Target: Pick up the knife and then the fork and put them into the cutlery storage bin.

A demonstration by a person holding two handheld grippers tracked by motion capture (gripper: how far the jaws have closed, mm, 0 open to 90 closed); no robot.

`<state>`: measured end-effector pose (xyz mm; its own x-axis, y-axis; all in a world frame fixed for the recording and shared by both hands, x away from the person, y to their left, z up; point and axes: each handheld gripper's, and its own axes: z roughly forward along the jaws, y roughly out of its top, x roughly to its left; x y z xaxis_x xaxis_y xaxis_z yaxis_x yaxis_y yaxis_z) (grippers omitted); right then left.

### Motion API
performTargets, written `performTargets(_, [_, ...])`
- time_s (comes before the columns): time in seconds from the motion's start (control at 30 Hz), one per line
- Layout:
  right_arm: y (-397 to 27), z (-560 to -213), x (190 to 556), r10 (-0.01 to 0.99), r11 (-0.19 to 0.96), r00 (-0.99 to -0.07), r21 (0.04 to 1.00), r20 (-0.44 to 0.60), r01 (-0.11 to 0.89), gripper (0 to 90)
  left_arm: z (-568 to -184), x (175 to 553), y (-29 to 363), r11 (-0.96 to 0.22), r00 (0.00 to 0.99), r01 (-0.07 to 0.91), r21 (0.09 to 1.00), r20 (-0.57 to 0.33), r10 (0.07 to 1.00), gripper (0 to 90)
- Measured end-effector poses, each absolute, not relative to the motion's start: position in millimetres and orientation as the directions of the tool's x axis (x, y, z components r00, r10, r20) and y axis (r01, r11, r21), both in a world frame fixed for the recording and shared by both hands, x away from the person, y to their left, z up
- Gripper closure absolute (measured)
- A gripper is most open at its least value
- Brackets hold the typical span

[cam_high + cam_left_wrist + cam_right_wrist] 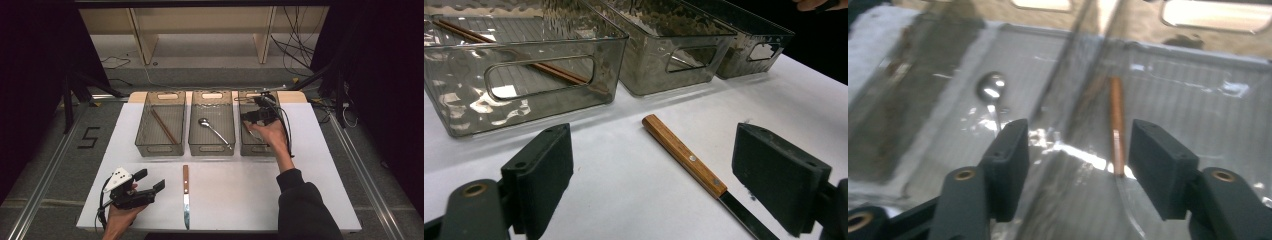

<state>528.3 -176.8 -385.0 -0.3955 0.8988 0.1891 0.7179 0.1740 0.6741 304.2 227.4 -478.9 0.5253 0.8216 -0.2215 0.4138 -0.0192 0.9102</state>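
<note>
The right gripper view reveals a wooden-handled utensil [1117,131] lying released in the far-right smoky plastic bin [248,145] beneath the spread right tongs [1075,165], hidden in the high view.

Brown-handled knife [185,195], smoky grey bins [160,148]

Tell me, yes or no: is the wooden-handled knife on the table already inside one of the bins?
No, the knife lies on the white table, in front of the three bins.
</note>
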Motion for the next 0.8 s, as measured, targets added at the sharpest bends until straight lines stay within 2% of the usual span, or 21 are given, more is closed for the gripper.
performTargets(0.37, [-137, -360, 474, 0.784, 0.276, -0.595, 0.76, 0.177, 0.589, 38.3, -479, 304, 228, -0.013, 0.518, 0.413, 0.91, -0.223, 0.826, 16.6])
performTargets(0.6, [-111, -372, 444, 0.707, 0.346, -0.684, 0.753, 0.183, 0.56, 38.7, -479, 304, 228, -0.015, 0.518, 0.413, 0.911, -0.221, 0.826, 16.6])
performTargets(0.8, [-92, -387, 427, 0.676, 0.382, -0.713, 0.74, 0.185, 0.554, 36.0, -479, 304, 229, -0.014, 0.517, 0.413, 0.911, -0.222, 0.827, 16.6])
